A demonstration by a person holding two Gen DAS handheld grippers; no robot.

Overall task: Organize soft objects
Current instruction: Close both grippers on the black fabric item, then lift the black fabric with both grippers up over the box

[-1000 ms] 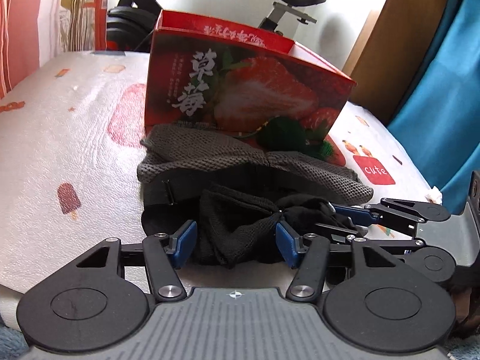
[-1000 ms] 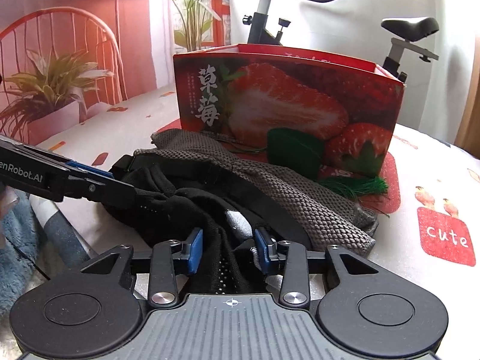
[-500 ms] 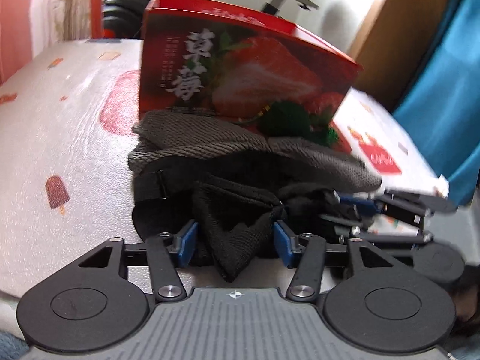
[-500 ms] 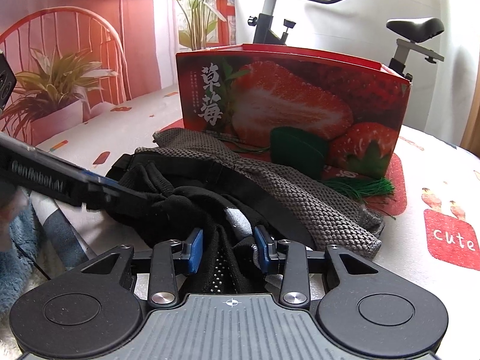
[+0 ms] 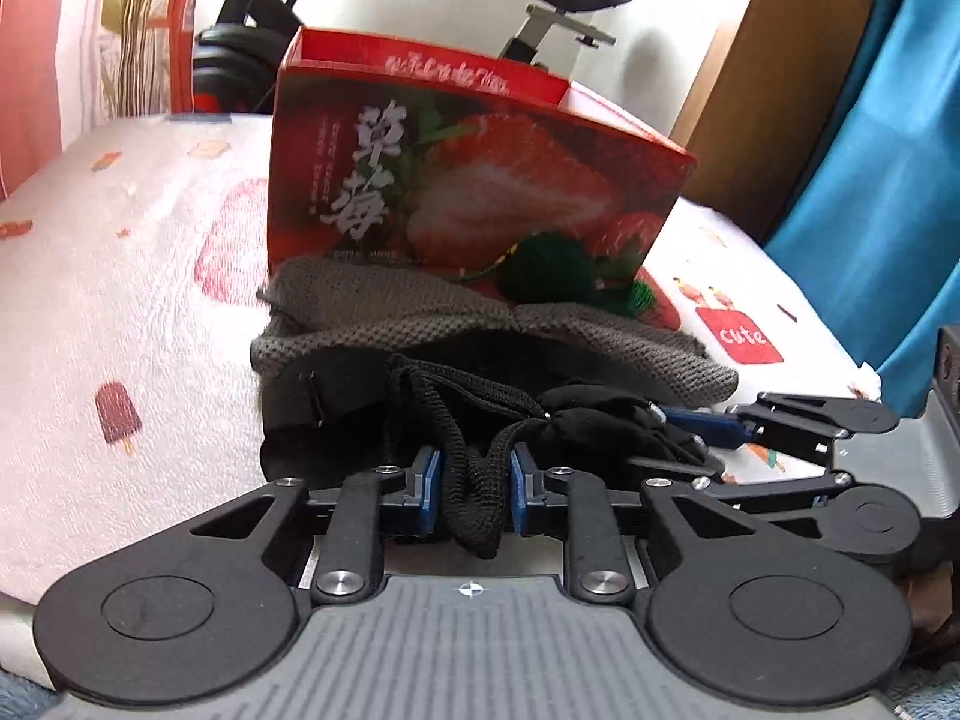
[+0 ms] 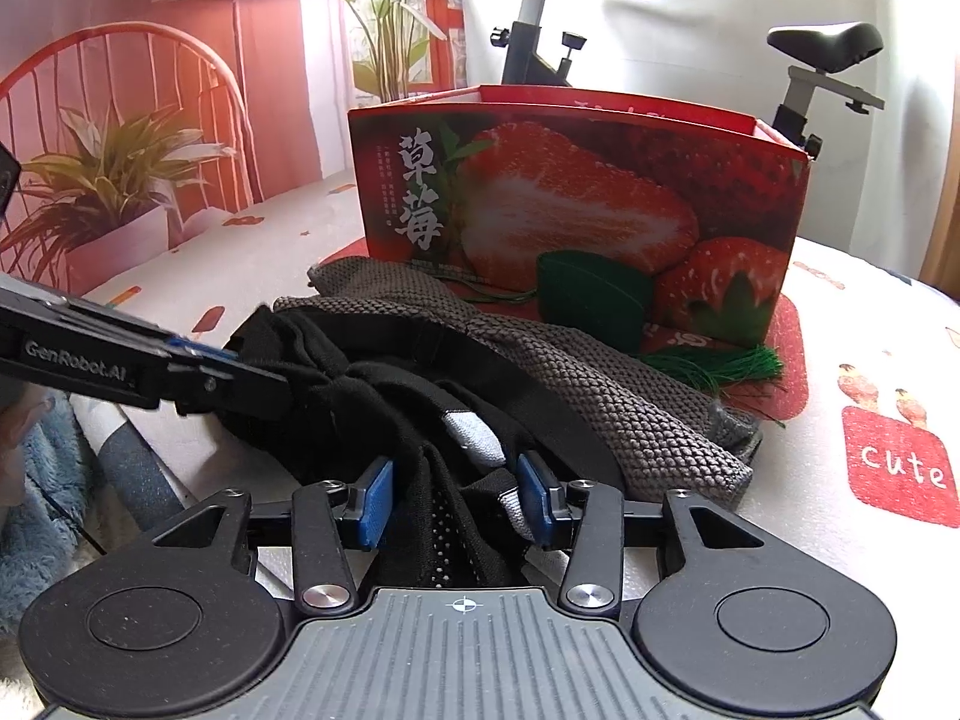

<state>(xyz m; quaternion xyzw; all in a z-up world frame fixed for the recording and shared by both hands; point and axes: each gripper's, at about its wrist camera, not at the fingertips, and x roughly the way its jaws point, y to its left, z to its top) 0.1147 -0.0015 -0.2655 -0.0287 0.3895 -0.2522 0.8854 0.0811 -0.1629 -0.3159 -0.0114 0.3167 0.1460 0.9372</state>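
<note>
A black mesh garment (image 5: 468,420) lies crumpled on the bed in front of a grey knit cloth (image 5: 420,324). My left gripper (image 5: 474,489) is shut on a fold of the black mesh. My right gripper (image 6: 456,504) is shut on another part of the same black garment (image 6: 384,402). The grey cloth also shows in the right wrist view (image 6: 600,396). A red strawberry box (image 5: 468,186), open at the top, stands upright behind the cloths, also in the right wrist view (image 6: 576,210). A green tasselled pouch (image 6: 594,300) leans against the box.
The bed has a white cover (image 5: 120,276) with ice-lolly prints. An exercise bike (image 6: 540,18) stands behind the box. A blue curtain (image 5: 882,168) hangs at the right. A potted plant (image 6: 102,192) is at the left.
My left gripper has closed from a wide gap onto a fold of the black mesh. My right gripper has stayed closed on the black garment.
</note>
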